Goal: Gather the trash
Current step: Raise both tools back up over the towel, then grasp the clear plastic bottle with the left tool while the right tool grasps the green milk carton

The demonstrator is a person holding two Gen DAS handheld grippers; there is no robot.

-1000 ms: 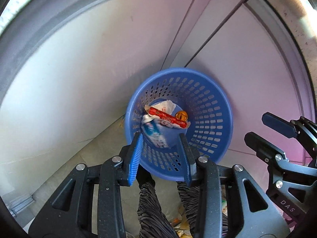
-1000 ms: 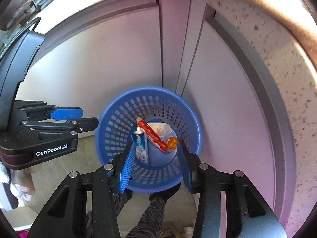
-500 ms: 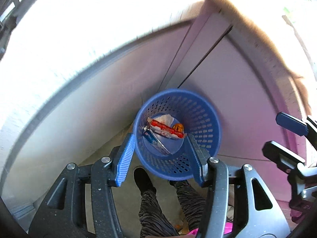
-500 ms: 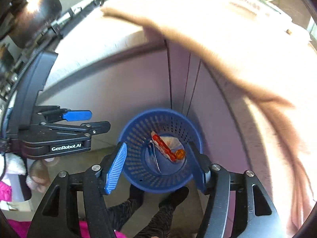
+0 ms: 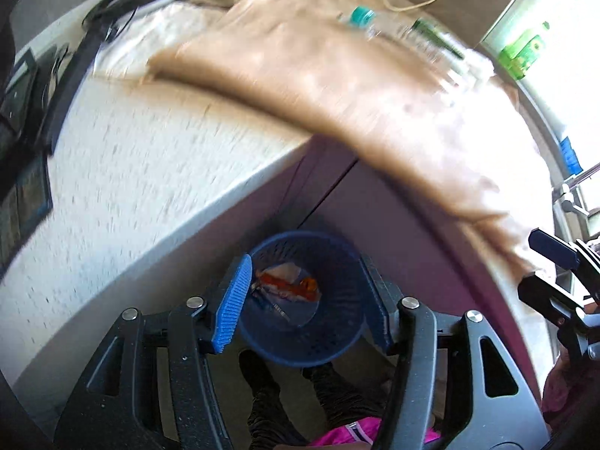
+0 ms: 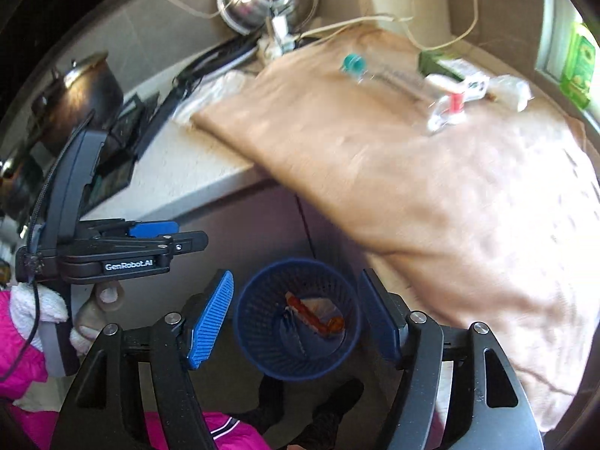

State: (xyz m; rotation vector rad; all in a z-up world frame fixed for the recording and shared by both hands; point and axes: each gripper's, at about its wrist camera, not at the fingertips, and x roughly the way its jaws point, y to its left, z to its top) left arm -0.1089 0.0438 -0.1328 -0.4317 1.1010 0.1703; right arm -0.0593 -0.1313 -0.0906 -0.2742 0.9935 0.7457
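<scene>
- The left gripper (image 5: 303, 303) is held above the floor, pointing steeply down; its jaws have just been opening and stand apart with nothing pinched between the blue pads.
- The right gripper (image 6: 296, 318) is in the same posture, its jaws also just opened wider, and it grips nothing.
- A blue basket (image 5: 337, 341) stands on the floor far below, against the foot of a purple cabinet (image 5: 393, 232), and shows in the gap between each pair of fingers without touching them.
- Inside the basket lies the collected trash (image 6: 315, 313): a red-and-white wrapper, a small orange piece and a bluish packet.
- More trash remains on the counter (image 6: 210, 172), on a tan cloth (image 6: 412, 172): a clear plastic bottle (image 6: 393, 75) with a teal cap lying on its side, a green box (image 6: 435, 62) and some white crumpled wrappers (image 6: 510, 90), blurred.
- A metal pot (image 6: 82, 93) sits at the far left of the counter.
- The person's dark shoes (image 6: 337, 397) and striped legs show beneath the basket, with a pink sleeve (image 6: 18, 356) at the left.
</scene>
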